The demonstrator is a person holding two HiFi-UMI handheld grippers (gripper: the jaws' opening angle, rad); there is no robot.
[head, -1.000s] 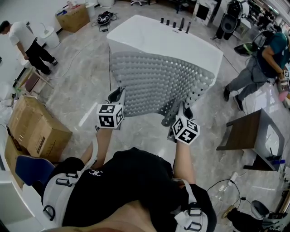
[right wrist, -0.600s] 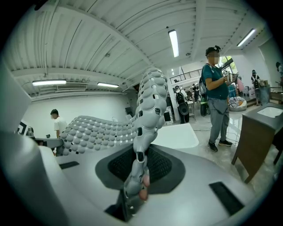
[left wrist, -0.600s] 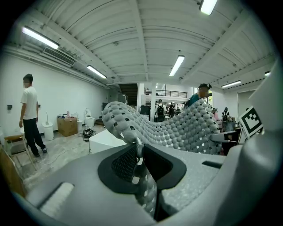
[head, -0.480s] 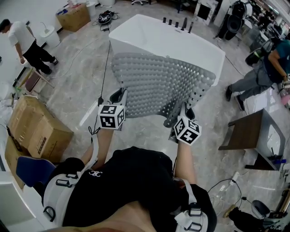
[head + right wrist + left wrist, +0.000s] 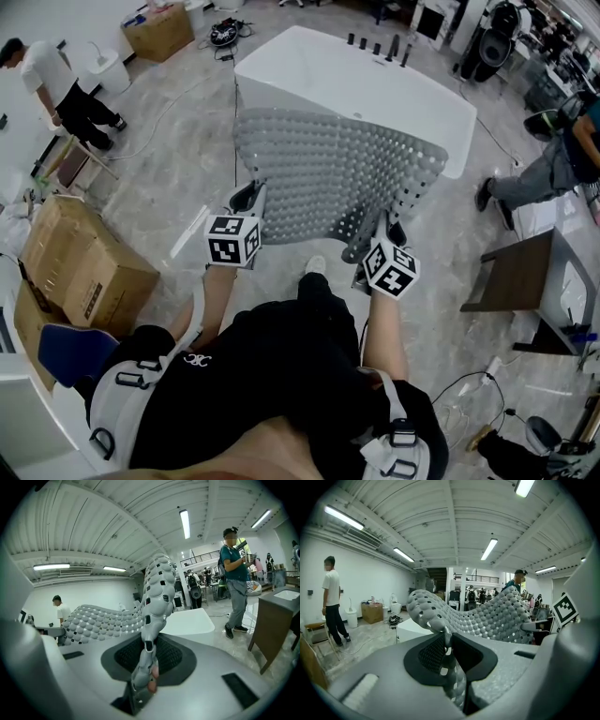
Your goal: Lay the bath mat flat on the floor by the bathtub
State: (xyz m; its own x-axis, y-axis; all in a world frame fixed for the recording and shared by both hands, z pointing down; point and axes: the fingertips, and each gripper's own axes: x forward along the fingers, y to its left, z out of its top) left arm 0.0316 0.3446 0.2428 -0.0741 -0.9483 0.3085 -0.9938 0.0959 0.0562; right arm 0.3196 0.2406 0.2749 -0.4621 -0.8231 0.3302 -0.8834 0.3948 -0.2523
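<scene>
A grey bubbled bath mat [image 5: 328, 173] with holes hangs spread in the air between my two grippers, its far edge over the near side of the white bathtub [image 5: 366, 89]. My left gripper [image 5: 246, 202] is shut on the mat's near left corner; in the left gripper view the mat [image 5: 487, 618] runs up out of the pinched jaws. My right gripper [image 5: 380, 230] is shut on the near right corner, where the mat [image 5: 154, 597] stands up from the jaws as a folded edge. The bathtub shows pale behind the mat [image 5: 187, 620].
Grey marble floor [image 5: 159, 178] lies before the tub. Cardboard boxes [image 5: 75, 267] stand at the left, a dark wooden side table [image 5: 516, 281] at the right. A person in a white shirt [image 5: 56, 84] stands far left, another person [image 5: 553, 155] at the right. My shoe [image 5: 315, 266] shows below the mat.
The view has drawn a little closer to the tub, with the mat held the same way. My shoe now shows under the mat. The person at the right has moved further right.
</scene>
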